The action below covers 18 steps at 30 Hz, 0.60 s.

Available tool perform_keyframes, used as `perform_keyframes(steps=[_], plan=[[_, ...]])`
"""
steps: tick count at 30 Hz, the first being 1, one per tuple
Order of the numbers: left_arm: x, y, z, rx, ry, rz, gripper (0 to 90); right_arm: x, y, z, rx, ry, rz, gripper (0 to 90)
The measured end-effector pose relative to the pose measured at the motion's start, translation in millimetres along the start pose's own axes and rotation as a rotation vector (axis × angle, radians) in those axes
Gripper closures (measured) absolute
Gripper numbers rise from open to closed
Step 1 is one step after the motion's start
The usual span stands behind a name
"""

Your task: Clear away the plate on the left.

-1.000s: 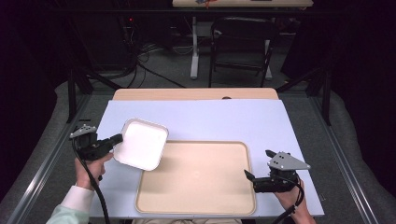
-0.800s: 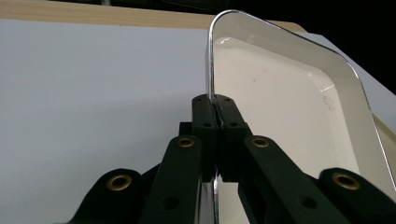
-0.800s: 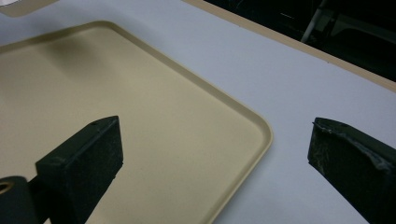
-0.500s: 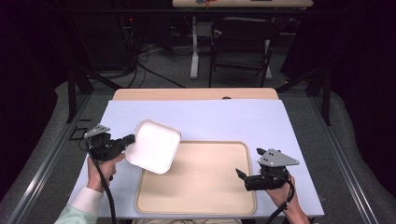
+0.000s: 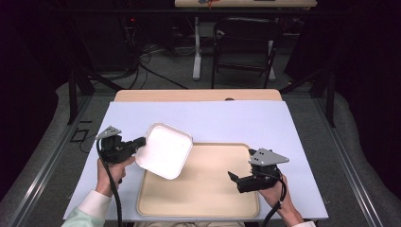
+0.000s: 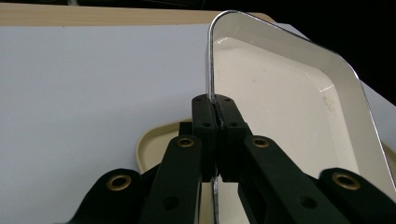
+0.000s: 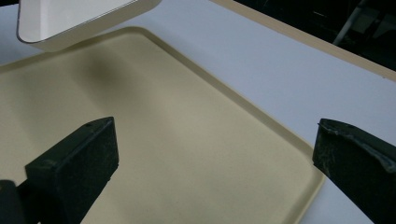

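Note:
A white square dish [image 5: 163, 150] hangs tilted over the left edge of a beige tray [image 5: 208, 198]. My left gripper [image 5: 140, 143] is shut on the dish's left rim. In the left gripper view the jaws [image 6: 215, 105] pinch the thin rim, with the dish [image 6: 280, 107] standing on edge to the right and the tray [image 6: 154, 140] below. My right gripper [image 5: 235, 178] stands open low over the tray's right part and points left. In the right gripper view its gripper [image 7: 215, 135] has wide jaws with nothing between them, above the bare tray [image 7: 163, 116]; the dish [image 7: 70, 18] shows at top left.
A pale sheet [image 5: 227, 123] covers the table, and a wooden edge [image 5: 198, 95] shows at the back. Beyond the table stand a dark chair [image 5: 243, 47] and a desk leg [image 5: 197, 47] on the floor. Metal rails run along both sides.
The left gripper has carried the dish to the right, from the sheet to above the tray's left edge. The right gripper has moved left over the tray, still open.

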<state>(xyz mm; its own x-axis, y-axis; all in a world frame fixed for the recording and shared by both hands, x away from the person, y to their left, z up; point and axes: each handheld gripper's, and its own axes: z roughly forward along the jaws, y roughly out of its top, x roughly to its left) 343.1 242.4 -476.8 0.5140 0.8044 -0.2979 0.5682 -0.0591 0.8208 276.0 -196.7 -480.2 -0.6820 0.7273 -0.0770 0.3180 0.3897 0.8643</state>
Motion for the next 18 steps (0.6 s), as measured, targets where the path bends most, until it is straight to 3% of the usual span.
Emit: perform_keyframes(steps=[18], plan=[[-21.8, 0.3, 14.9, 0.010, -0.034, 0.033, 88.2, 16.3, 15.6, 26.3, 0.008, 0.106, 0.008, 0.0]])
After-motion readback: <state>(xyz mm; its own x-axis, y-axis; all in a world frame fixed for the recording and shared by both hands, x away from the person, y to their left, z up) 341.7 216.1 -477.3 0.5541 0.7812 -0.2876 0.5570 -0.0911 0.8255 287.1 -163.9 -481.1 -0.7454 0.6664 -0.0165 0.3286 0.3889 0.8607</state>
